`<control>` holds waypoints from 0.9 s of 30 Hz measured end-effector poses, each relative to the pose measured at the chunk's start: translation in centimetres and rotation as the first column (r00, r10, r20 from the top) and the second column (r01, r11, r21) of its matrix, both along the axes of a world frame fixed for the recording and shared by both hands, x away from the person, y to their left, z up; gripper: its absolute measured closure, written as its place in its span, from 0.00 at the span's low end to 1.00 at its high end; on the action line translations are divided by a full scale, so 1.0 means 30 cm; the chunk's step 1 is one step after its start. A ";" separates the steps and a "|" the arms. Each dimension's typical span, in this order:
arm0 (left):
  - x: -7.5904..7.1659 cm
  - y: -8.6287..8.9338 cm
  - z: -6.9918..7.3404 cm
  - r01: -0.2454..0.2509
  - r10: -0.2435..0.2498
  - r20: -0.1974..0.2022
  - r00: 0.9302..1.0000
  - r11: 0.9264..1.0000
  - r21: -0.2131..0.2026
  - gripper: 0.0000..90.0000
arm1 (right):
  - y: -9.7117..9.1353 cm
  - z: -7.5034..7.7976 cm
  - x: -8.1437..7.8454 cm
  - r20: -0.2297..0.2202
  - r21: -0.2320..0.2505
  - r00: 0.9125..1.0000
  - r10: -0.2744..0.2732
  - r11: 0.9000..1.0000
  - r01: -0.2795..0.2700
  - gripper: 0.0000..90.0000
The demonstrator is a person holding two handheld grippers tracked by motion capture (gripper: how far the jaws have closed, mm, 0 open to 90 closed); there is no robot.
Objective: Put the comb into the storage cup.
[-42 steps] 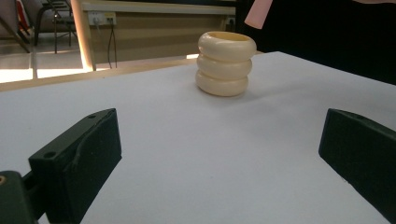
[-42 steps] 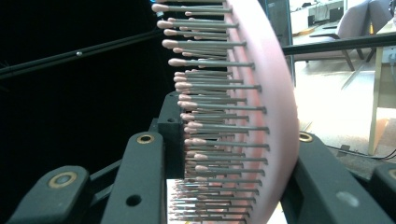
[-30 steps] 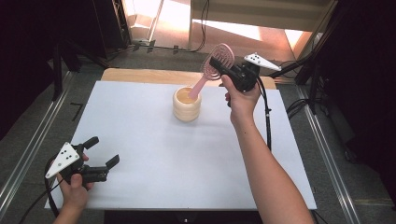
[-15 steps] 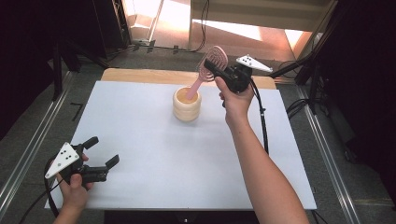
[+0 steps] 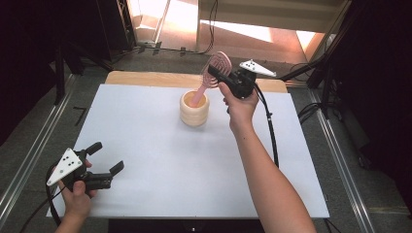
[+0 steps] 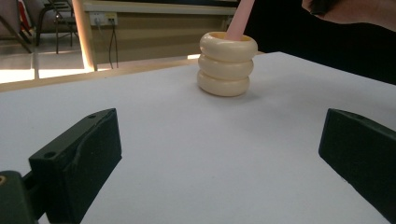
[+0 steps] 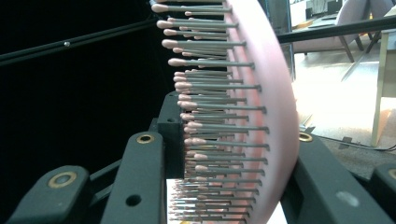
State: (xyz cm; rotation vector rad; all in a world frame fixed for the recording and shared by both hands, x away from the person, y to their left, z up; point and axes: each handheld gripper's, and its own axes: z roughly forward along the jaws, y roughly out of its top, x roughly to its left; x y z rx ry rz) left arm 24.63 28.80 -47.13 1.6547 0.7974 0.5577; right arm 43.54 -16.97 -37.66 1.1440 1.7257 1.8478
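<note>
A pink hairbrush point(image 5: 221, 64) stands tilted with its handle down inside a cream ribbed holder point(image 5: 194, 110) at the table's far middle. My right gripper point(image 5: 217, 74) is shut on the brush head from the right. In the right gripper view the bristles and pink back point(image 7: 268, 107) sit between the jaws of the right gripper point(image 7: 238, 156). My left gripper point(image 5: 108, 156) is held low at the near left corner, open and holding nothing. In the left gripper view its jaws point(image 6: 219, 154) stand wide apart, facing the holder point(image 6: 226, 65) and the pink handle point(image 6: 239, 18).
The white table top point(image 5: 155, 160) stretches between the two grippers. A wooden strip point(image 5: 145, 77) runs along the far edge. The right gripper's cable point(image 5: 269, 126) trails down the right side of the table. Metal rails point(image 5: 29, 160) flank the table on the floor.
The right gripper has shifted slightly left with the brush head, standing the brush a little more upright in the holder. The left gripper has stayed put.
</note>
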 end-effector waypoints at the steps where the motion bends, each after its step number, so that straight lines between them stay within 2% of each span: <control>1: 0.000 0.000 0.000 -0.001 0.001 0.000 1.000 1.000 -0.001 0.00 | 0.002 -0.003 0.002 0.002 -0.001 1.000 0.000 1.000 0.000 0.69; 21: -0.002 -0.002 -0.001 -0.002 0.002 0.000 1.000 1.000 0.003 0.00 | 0.042 -0.056 0.012 -0.040 -0.030 0.999 -0.010 1.000 0.009 0.69; 27: -0.001 -0.001 -0.001 -0.003 0.003 0.003 1.000 1.000 0.002 0.00 | 0.044 -0.093 0.018 -0.070 -0.012 0.997 -0.024 1.000 0.023 0.69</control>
